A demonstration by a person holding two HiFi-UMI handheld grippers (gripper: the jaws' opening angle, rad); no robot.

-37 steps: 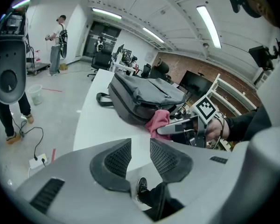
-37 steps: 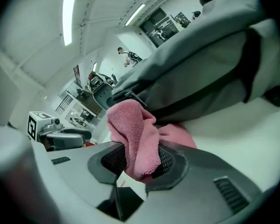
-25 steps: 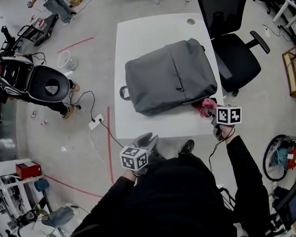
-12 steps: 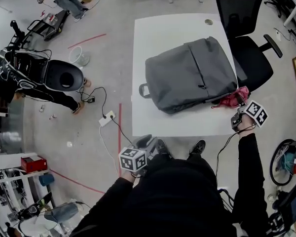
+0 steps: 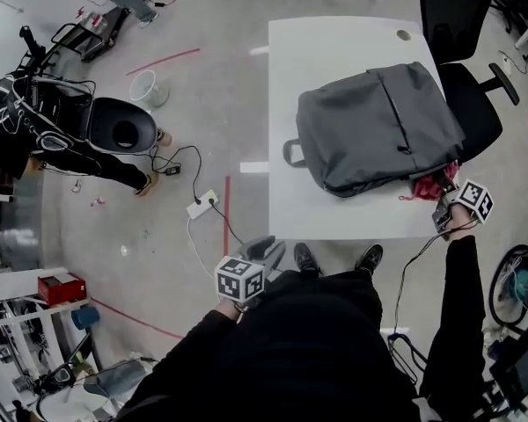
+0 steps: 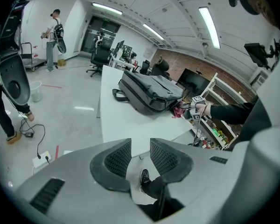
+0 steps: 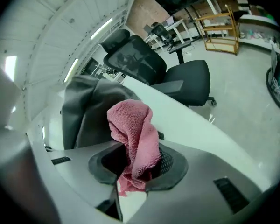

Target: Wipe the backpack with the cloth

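My right gripper (image 7: 136,164) clamps the pink cloth (image 7: 131,130) between its fingers, just beside the backpack (image 5: 378,126). The fingers of my left gripper (image 6: 140,157) stand apart, empty.

Grey backpack (image 5: 378,126) on white table (image 5: 334,51)

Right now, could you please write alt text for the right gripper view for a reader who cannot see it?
The right claw is shut on a pink cloth, bunched upward before a grey backpack on a white table; a black office chair stands behind.
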